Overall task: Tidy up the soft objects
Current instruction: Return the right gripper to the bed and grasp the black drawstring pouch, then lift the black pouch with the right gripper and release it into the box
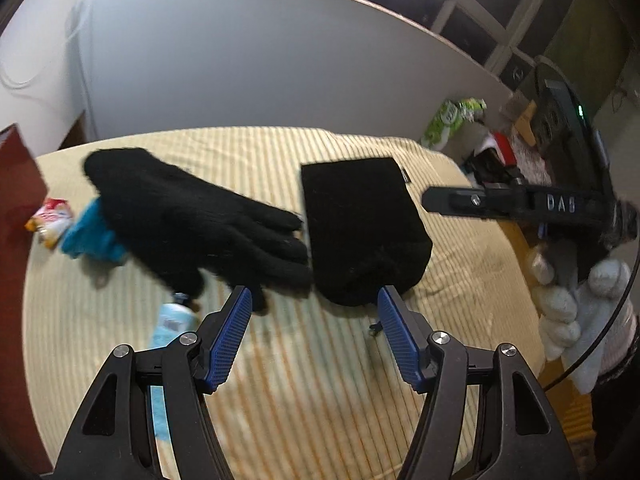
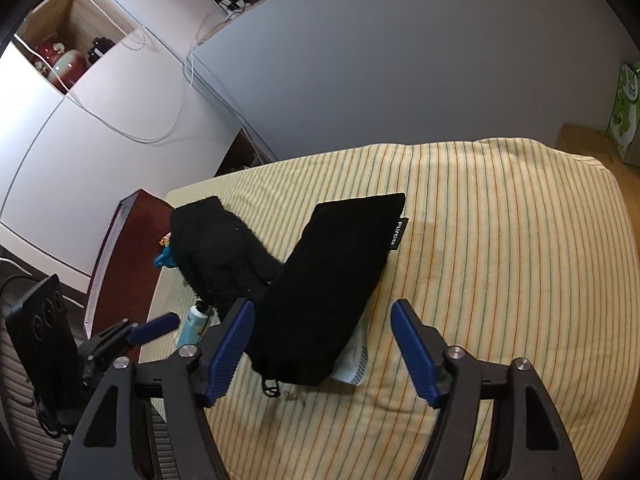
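Both grippers hover with jaws spread over a striped cloth (image 2: pixel 500 264).

Nearest, the left gripper (image 1: pixel 314 300) and right gripper (image 2: pixel 322 314) hold nothing. Just beyond lies a black pouch (image 2: pixel 324 292) (a white paper (image 2: pixel 352 360) peeks from under it), touching a black glove (image 1: pixel 192 220) to its left. A small bottle (image 1: pixel 172 320) lies near the glove; farther left, a teal cloth (image 1: pixel 88 236).

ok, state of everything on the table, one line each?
left gripper: jaws open, empty
right gripper: jaws open, empty
black glove: lying flat, partly over the blue cloth
black pouch: lying flat, drawstring end toward the cameras
small bottle: lying on its side
striped cloth: spread over the table
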`<state>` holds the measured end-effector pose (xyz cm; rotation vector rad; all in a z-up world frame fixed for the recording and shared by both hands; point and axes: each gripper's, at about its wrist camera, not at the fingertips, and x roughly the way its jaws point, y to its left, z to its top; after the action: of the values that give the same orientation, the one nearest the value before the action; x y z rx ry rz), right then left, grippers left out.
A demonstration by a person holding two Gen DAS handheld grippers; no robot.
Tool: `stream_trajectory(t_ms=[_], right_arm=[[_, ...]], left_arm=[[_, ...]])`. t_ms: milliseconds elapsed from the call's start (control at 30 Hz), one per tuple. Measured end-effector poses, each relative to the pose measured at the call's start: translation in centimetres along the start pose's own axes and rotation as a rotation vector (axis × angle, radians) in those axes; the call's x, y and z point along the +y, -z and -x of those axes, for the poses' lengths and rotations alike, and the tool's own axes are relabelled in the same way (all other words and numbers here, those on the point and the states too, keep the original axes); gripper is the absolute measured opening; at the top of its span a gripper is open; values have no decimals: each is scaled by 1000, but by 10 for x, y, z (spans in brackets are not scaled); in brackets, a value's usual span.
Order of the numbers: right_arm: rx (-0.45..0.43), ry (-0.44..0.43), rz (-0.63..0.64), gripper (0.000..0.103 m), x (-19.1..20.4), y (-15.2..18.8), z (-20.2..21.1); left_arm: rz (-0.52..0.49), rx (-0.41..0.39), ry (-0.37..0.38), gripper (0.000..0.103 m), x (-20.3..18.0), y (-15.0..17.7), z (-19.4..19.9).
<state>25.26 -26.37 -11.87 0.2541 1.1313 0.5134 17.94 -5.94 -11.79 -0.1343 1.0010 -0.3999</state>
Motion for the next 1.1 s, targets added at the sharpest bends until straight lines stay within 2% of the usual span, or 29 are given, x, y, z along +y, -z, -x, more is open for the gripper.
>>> stream_trajectory(t_ms=[267,367,567,633,767,900,1100], right_arm=[[29,-11,-12,58,-8,-10,-17],[45,-6,-14,54,-10,-13,-25],[70,-7,-12,41,-10,-14,-37],[79,-6,-14,35,-9,-14,-41],[74,-1,-11,32,-8,-14,-42],[68,11,15,31,-4,-16,-38],[84,10,45,29,4,-13,-39]], left_arm=[[-27,48,-25,63,-13,-2,-30],[-43,52,-22,59,-19,-3,-36],[-74,60,-26,48,-27,-2,-42],[-79,61,-30,40,-27,-3,-43],[-87,64,-26,34,-28,-5,-44],[-109,67,-31,14,-33,-8,-47],[-114,60,-24,10,-33,-12,-49]])
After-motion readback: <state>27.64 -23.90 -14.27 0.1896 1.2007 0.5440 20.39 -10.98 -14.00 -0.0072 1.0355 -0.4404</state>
